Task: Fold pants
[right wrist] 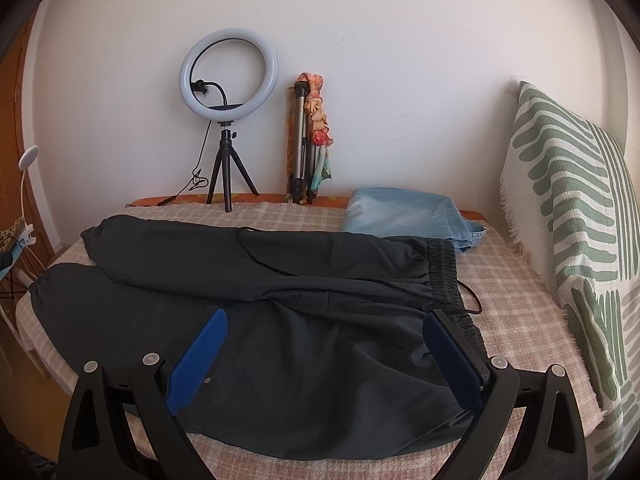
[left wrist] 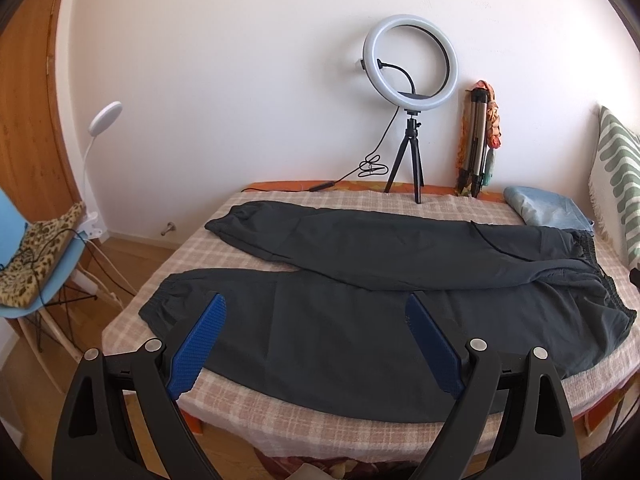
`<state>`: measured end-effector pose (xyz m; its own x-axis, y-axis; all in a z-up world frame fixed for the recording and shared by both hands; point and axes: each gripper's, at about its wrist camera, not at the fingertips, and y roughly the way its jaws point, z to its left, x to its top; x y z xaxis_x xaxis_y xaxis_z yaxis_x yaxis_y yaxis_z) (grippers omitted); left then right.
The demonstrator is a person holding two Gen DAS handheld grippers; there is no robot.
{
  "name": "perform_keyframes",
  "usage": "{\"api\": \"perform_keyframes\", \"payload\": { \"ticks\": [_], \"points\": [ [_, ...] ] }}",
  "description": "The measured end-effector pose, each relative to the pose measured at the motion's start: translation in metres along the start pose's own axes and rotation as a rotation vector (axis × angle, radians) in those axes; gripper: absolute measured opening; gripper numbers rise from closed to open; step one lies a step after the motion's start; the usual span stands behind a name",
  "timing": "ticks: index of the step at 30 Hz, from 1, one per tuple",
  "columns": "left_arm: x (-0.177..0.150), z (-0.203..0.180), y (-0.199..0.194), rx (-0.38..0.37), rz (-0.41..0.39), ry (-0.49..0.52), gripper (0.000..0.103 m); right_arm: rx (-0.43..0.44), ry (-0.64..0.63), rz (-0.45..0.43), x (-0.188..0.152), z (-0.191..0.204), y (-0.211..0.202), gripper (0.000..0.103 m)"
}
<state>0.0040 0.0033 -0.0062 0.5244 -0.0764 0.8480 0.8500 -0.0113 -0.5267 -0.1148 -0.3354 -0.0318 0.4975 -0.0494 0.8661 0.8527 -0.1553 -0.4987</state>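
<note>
Here, the dark pants [left wrist: 360,276] lie flat on a table covered with a checked cloth [left wrist: 256,404]. They are spread out long, from one side of the table to the other. The two legs point to the left edge of the table, and the stretchy waistband [right wrist: 452,280] sits near the right edge. One leg lies close to the front edge and the other lies toward the back edge, and the two legs cross over a little in the middle. The left gripper [left wrist: 316,312] hangs over the front leg, and its two blue pads [left wrist: 198,344] are wide apart with nothing between them. The right gripper [right wrist: 326,320] hangs over the hip part of the pants, close to the waistband, and its blue pads [right wrist: 198,356] are wide apart too, with nothing held. A thin black cord [right wrist: 470,298] trails from the waistband onto the cloth. At the back right corner of the table lies a folded blue cloth [right wrist: 412,214], just touching the waistband. Along the back edge a ring light [left wrist: 410,64] stands on a small tripod, and a folded tripod [left wrist: 476,140] leans on the wall beside it. A big green and white pillow [right wrist: 576,216] stands up at the right edge. Past the left edge there is a blue chair [left wrist: 24,248].
</note>
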Motion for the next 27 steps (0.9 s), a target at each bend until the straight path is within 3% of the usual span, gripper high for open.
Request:
{"api": "perform_keyframes", "payload": {
  "ticks": [7,9,12,16,22,27],
  "points": [
    [-0.007,0.010,0.003,0.089,-0.019,0.033,0.091,0.085,-0.097,0.006,-0.013,0.022,0.003,0.100],
    [-0.009,0.020,0.007,0.084,0.007,-0.005,0.090,0.117,-0.144,0.010,-0.018,0.033,0.004,0.100],
    [-0.009,0.037,0.015,0.044,0.054,-0.068,0.080,0.147,-0.204,0.022,-0.025,0.049,0.006,0.100],
    [-0.010,0.056,0.028,0.063,0.090,-0.096,0.071,0.196,-0.271,0.042,-0.033,0.065,0.006,0.100],
    [-0.018,0.091,0.049,0.106,0.160,-0.106,0.068,0.275,-0.407,0.113,-0.053,0.084,0.011,0.098],
    [-0.037,0.136,0.066,0.112,0.247,-0.212,0.068,0.324,-0.544,0.196,-0.071,0.101,0.024,0.087]
  ]
}}
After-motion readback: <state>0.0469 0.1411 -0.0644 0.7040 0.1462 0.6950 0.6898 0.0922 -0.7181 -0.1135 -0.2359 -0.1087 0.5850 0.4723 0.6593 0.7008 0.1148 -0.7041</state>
